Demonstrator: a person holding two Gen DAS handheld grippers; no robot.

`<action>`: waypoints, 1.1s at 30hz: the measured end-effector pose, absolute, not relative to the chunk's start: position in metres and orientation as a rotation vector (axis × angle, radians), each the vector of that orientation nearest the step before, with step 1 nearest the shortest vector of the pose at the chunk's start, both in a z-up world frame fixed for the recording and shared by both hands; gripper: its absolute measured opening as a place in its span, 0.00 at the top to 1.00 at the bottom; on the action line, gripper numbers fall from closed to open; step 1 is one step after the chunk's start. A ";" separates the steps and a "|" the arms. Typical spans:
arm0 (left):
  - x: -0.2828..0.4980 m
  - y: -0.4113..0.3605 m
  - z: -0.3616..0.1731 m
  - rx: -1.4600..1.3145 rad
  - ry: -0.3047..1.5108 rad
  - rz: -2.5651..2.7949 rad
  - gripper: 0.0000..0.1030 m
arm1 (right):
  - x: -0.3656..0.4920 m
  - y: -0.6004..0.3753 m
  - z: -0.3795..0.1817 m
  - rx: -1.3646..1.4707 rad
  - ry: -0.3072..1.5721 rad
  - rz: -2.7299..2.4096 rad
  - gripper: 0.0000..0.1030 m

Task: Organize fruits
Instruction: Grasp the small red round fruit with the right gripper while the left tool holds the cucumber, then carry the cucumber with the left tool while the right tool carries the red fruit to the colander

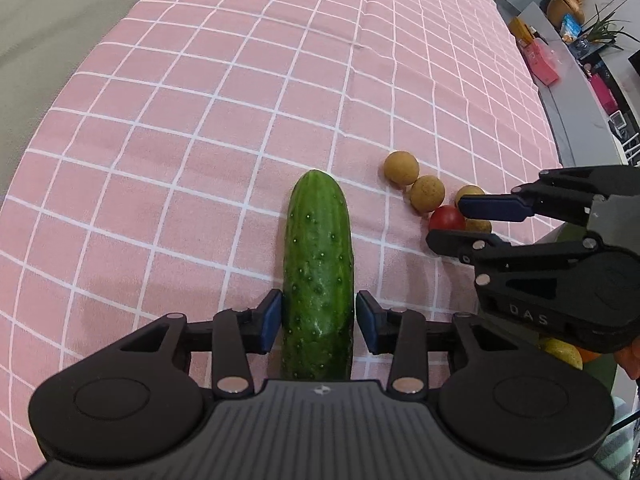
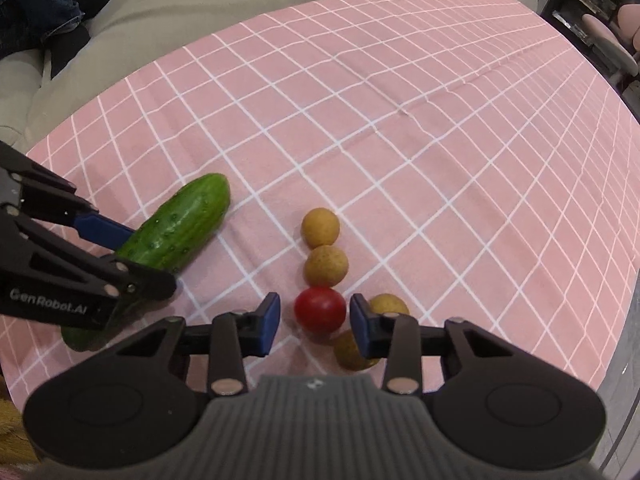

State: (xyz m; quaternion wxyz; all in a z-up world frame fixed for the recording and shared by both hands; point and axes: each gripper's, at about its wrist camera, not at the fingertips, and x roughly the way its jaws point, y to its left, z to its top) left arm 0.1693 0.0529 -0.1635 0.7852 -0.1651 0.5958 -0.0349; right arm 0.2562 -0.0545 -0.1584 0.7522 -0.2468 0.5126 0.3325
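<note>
- Watching the left wrist view first: my left gripper (image 1: 318, 320) sits narrow astride the cucumber (image 1: 318, 248), which lies on the pink-checked bench (image 1: 200, 120) pointing to twelve o'clock. The pads are right at its flanks, but I cannot tell whether they press.
- The hold is near the cucumber's close end. If I lift from there, I expect the long far end to droop or swivel out.
- At about three o'clock of the cucumber, my right gripper (image 1: 448, 222) straddles the tomato (image 1: 446, 218). The two grippers work near each other and could knock together.
- Right wrist view: the right gripper is narrowed about the tomato, with slivers of cloth showing beside it, so nothing is held yet.
- Brown round fruits crowd the tomato at twelve (image 2: 326, 266), three (image 2: 388, 304) and five o'clock (image 2: 352, 352). The right-hand pad may pinch or nudge one and send it rolling.
- Squeezing hard could bruise the smooth tomato; squeezing lightly could let it pop out.
</note>
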 end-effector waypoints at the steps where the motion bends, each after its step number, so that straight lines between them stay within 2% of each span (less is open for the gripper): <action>1: 0.168 0.052 -0.163 -0.358 1.285 -0.067 0.53 | 0.257 -0.053 -0.160 -0.544 1.120 0.726 0.70; 11: 0.164 0.059 -0.163 -0.407 1.250 -0.034 0.58 | 0.259 -0.050 -0.166 -0.584 1.127 0.694 0.70; 13: 0.164 0.058 -0.162 -0.392 1.246 -0.038 0.59 | 0.258 -0.051 -0.166 -0.582 1.124 0.686 0.72; 14: 0.163 0.057 -0.161 -0.387 1.244 -0.039 0.59 | 0.257 -0.051 -0.166 -0.583 1.117 0.680 0.78; 20: 0.162 0.057 -0.160 -0.367 1.233 -0.057 0.59 | 0.251 -0.052 -0.160 -0.544 1.106 0.681 0.78; 33: 0.140 0.047 -0.112 -0.292 1.129 -0.184 0.59 | 0.199 -0.076 -0.099 -0.371 0.966 0.624 0.78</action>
